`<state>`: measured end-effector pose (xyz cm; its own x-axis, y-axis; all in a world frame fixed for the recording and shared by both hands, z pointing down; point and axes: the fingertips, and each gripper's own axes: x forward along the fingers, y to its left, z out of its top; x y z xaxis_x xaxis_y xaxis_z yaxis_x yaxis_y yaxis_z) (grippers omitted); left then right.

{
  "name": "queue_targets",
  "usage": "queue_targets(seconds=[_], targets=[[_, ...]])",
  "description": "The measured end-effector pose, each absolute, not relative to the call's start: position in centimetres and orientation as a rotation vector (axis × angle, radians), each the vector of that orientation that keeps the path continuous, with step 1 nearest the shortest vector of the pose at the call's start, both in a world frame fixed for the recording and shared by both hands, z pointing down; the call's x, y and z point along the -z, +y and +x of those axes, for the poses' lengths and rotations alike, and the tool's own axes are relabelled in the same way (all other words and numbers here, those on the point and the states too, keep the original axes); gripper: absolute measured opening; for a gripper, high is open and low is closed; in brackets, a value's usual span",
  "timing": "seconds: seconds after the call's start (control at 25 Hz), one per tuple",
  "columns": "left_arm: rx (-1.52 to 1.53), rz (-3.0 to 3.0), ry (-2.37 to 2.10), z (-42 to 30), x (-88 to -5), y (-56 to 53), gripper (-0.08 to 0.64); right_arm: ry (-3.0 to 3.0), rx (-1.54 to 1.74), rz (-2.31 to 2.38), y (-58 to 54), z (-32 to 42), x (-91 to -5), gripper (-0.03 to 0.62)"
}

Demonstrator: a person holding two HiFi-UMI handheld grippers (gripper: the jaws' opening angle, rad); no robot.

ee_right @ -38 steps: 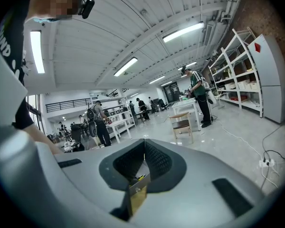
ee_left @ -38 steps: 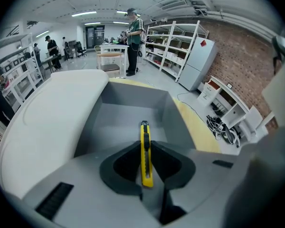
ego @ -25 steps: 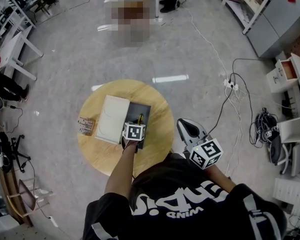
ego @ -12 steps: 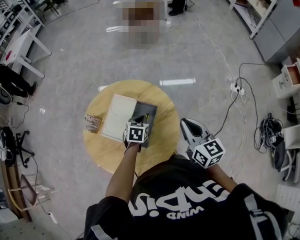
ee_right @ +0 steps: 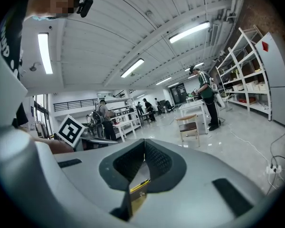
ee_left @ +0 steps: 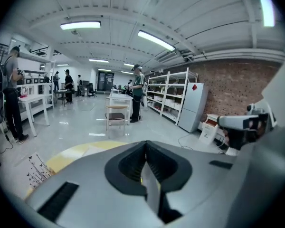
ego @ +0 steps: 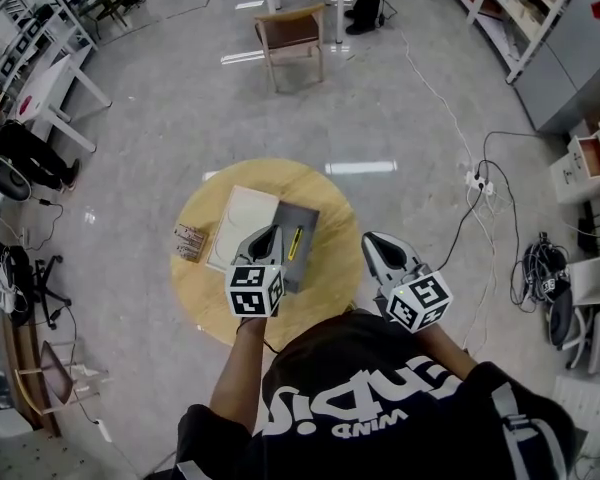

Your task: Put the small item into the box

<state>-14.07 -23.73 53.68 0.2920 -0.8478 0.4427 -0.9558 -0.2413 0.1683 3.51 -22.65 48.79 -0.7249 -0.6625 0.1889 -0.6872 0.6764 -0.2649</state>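
**Left hand-held gripper has backed off the box, item looks to be in**

Quick read of the head view. Half a second ago the left hand-held gripper (ego: 269,232) was stretched out low over the dark grey box (ego: 309,218) on the round wooden counter (ego: 330,298). Now it's pulled back toward the person and lifted, so its marker cube sits at the near edge of the counter rather than over the box.

The small item (ego: 296,243), a little yellow stick-shaped thing, is lying inside the box near its left side and nothing is touching it.

In its own view the left one's jaws are pressed together with nothing between them. The right hand-held gripper (ego: 371,239) hangs off the right edge of the counter about where it was before, jaws also together and empty.

What's beside the box hasn't moved. A pale flat panel (ego: 242,226), probably the lid, lies touching the box's left side, and a small printed card (ego: 190,241) sits just left of that.

So the drop-in part looks basically done. Unless the person means to put the lid back on, nothing seems left. Can't tell from this height whether the item lies flat on the box floor.
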Motion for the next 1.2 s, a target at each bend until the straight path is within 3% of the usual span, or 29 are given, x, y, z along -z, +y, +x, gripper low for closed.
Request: queue_targets(seconds=[0.36, 1.2], targets=[[-0.165, 2.221, -1.697, -15.7, -47.3, -19.1, 0.011, -2.833, -0.467, 1.071, -22.5, 2.8, -48.4, 0.003], [0.047, 2.226, -1.886, -16.1, -46.0, -13.5, 0.011, -2.872, -0.411, 0.955, -21.1, 0.8, -47.9, 0.002]])
